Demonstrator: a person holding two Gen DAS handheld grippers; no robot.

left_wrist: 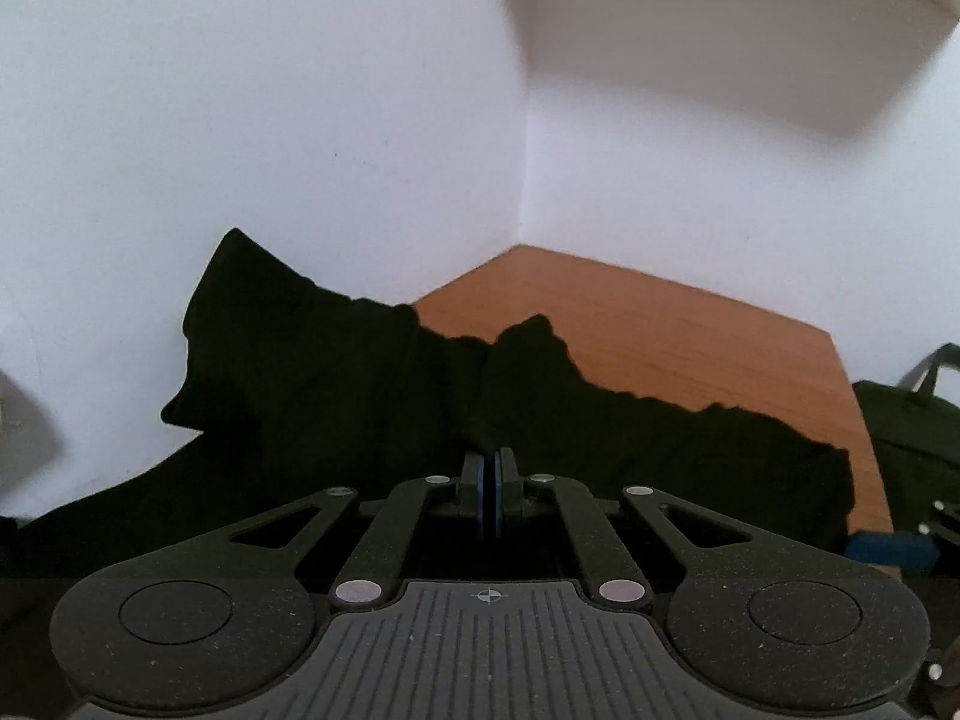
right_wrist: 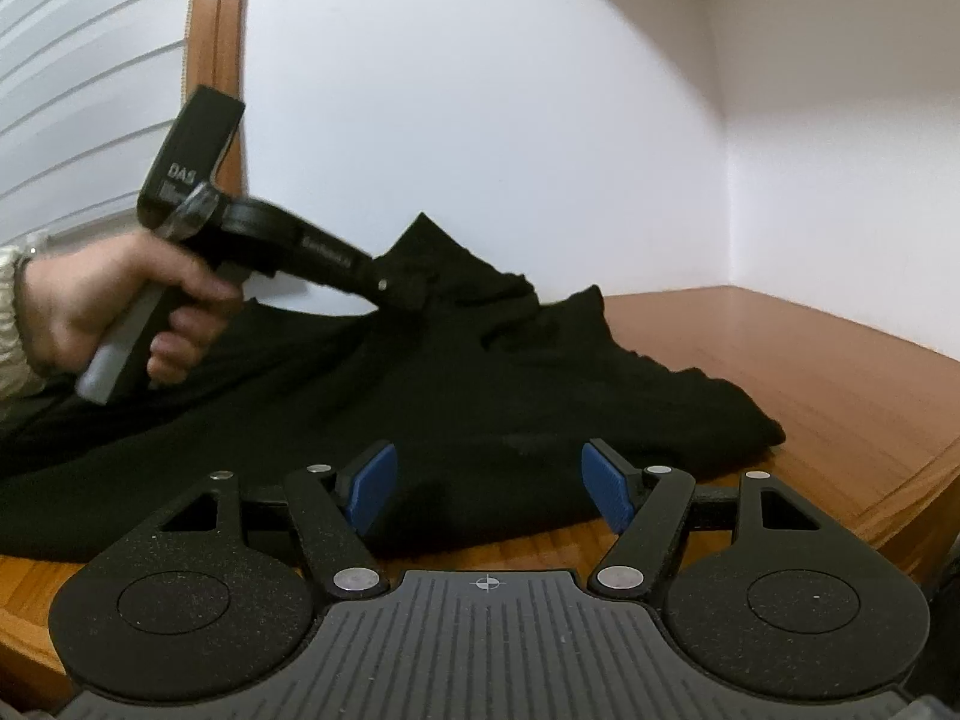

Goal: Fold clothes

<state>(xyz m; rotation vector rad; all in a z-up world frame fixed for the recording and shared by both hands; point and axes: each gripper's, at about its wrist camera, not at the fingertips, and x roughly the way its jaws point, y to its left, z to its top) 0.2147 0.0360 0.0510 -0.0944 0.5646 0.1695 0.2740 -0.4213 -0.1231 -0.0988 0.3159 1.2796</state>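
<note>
— How's my feed looking on your end?

— Soft, even indoor light, no glare. The white walls come out bluish and fairly bright in both views. The black garment is so dark I can't read any folds in it, only its outline.

— Any blur?

— Yes. From my right wrist view, the hand and the left gripper it carries are smeared. In the left wrist view the far edge of the table is soft too.

— Edges?

— Strong fisheye bending: the wall corner curves, and the frame corners go black. A faint shadow lies under the ledge at top right.
</note>
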